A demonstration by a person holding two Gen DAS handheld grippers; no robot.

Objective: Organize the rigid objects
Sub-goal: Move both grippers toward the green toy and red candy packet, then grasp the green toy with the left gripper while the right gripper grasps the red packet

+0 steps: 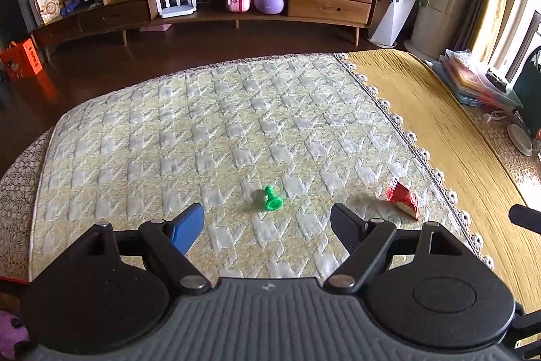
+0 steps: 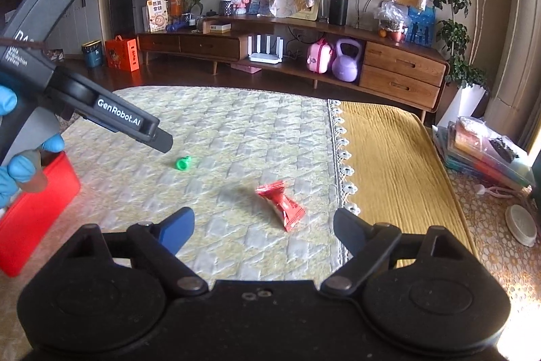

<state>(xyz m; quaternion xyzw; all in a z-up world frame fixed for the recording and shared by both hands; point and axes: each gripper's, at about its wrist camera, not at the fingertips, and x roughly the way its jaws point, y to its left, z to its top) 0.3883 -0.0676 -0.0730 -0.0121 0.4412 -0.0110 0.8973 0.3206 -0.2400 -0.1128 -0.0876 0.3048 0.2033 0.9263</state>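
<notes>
A small green plastic piece (image 1: 271, 199) lies on its side on the quilted mat (image 1: 203, 131), just ahead of my left gripper (image 1: 268, 225), which is open and empty. To its right lies a red snack packet (image 1: 403, 197). In the right wrist view the same red packet (image 2: 281, 200) sits ahead of my right gripper (image 2: 263, 229), whose jaws stand open with nothing between them. The green piece (image 2: 183, 162) is farther left there, below the left gripper's fingertips (image 2: 161, 140), held by a hand in a blue glove (image 2: 20, 171). A red bin (image 2: 37, 212) stands at the left edge.
A yellow cloth (image 2: 399, 164) covers the surface right of the mat's lace edge. Stacked books and bags (image 2: 480, 151) and a white round lid (image 2: 522, 225) lie at the far right. A wooden sideboard (image 2: 338, 63) with a purple kettlebell (image 2: 345, 60) stands beyond the dark floor.
</notes>
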